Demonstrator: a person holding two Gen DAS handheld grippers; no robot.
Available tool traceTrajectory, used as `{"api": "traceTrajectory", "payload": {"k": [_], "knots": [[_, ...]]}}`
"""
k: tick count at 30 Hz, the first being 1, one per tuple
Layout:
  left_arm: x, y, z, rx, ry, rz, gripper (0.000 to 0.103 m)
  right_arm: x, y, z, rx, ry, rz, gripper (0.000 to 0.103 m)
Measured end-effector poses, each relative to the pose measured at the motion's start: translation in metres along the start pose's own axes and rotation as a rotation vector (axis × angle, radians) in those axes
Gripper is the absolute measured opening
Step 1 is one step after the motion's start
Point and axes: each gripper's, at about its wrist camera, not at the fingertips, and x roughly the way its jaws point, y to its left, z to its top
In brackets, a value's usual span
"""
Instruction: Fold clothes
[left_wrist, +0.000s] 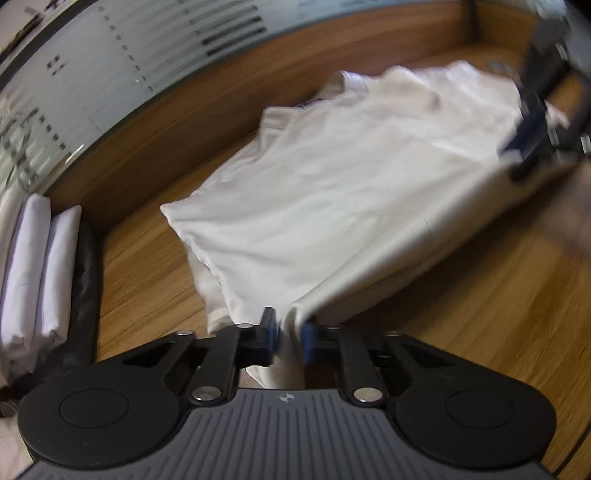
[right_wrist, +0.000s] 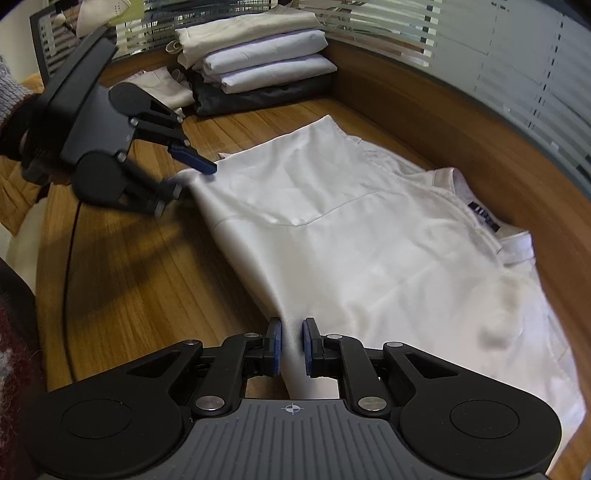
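A white collared shirt (right_wrist: 332, 236) lies spread on the wooden table (right_wrist: 147, 280), collar with a dark label at the right. In the right wrist view my right gripper (right_wrist: 291, 341) is shut on the shirt's near hem edge, cloth pinched between the blue pads. My left gripper (right_wrist: 192, 173) sits at the shirt's far hem corner, cloth between its fingers. The left wrist view shows the same shirt (left_wrist: 332, 177), blurred, and my left gripper (left_wrist: 290, 339) shut on the corner of its fabric. The right gripper (left_wrist: 535, 125) appears blurred at the upper right there.
A stack of folded clothes (right_wrist: 255, 55) sits at the table's far end, over a dark garment; the stack (left_wrist: 33, 266) shows at the left in the left wrist view. A wooden ledge (right_wrist: 461, 122) and frosted glass wall border the table. A person's sleeve (right_wrist: 14, 369) is at the left.
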Motion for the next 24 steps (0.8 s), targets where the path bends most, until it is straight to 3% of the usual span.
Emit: {"api": "traceTrajectory", "payload": {"k": [1,3,5,8,19,24], "knots": [[0.000,0.003,0.004,-0.030,0.002,-0.008,0.008,0.000,0.001,-0.002,0.004,-0.001,-0.002,0.019],[0.000,0.010,0.013,-0.091,0.005,-0.025,0.007,-0.002,0.003,-0.008,0.011,-0.002,-0.009,0.037],[0.000,0.017,0.021,-0.152,0.008,-0.042,0.006,-0.003,0.006,-0.017,0.013,0.001,-0.037,0.047],[0.000,0.022,0.032,-0.200,0.006,-0.048,0.005,-0.005,0.006,-0.037,0.020,0.031,-0.088,0.047],[0.003,0.026,0.047,-0.232,0.017,0.008,0.005,-0.029,-0.016,-0.112,0.041,0.137,-0.327,0.045],[-0.005,0.025,0.043,-0.243,0.013,0.018,0.004,-0.041,-0.025,-0.133,-0.013,0.168,-0.388,0.024]]}}
